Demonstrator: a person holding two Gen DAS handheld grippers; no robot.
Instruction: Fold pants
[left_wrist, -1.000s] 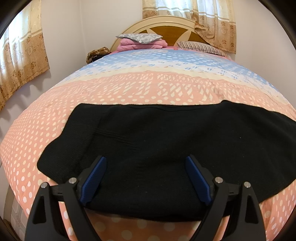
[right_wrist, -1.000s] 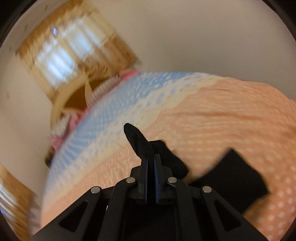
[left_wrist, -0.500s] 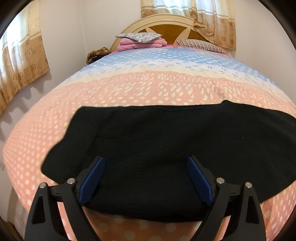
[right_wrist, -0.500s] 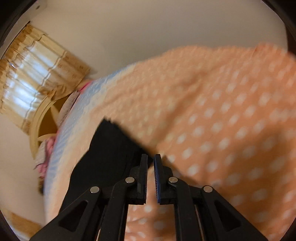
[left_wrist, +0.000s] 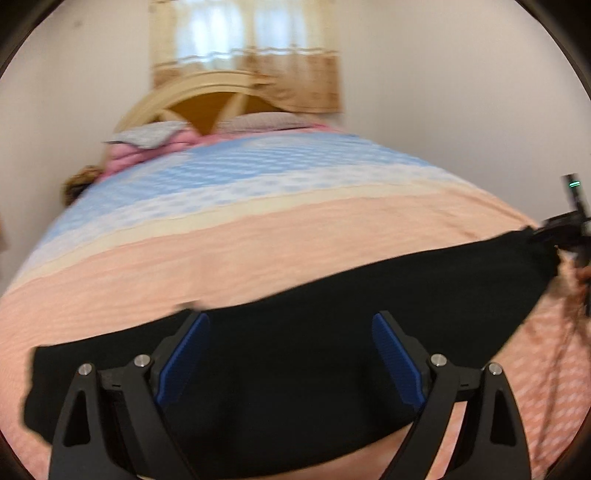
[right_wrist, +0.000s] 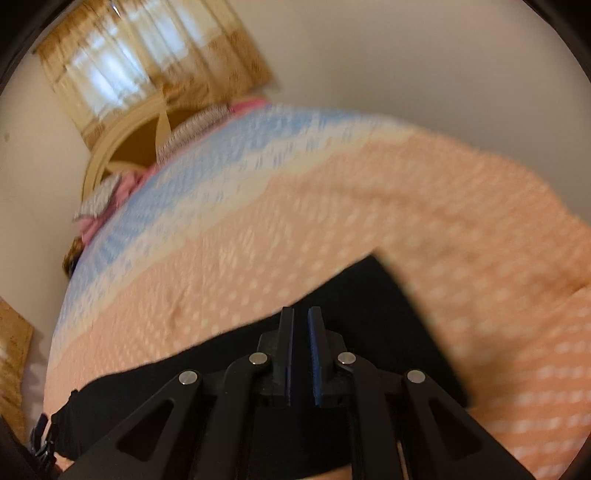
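The black pants (left_wrist: 332, 332) lie flat across the near end of the bed, stretched from left to right. My left gripper (left_wrist: 291, 339) is wide open just above them, near their left part, holding nothing. In the right wrist view the pants (right_wrist: 369, 302) lie under and ahead of my right gripper (right_wrist: 300, 321). Its jaws stand a narrow gap apart, with no cloth seen between them. The right gripper also shows in the left wrist view (left_wrist: 565, 236), at the pants' far right end.
The bed has a pink dotted and blue striped cover (left_wrist: 258, 229). Pillows and pink bedding (left_wrist: 155, 140) lie by the wooden headboard (left_wrist: 207, 107). A curtained window (left_wrist: 251, 55) is behind. A wall runs along the bed's right side.
My right gripper let go of the pants end it held up and now hovers slightly parted over the flat pants. My left gripper swung its view rightward, still open.
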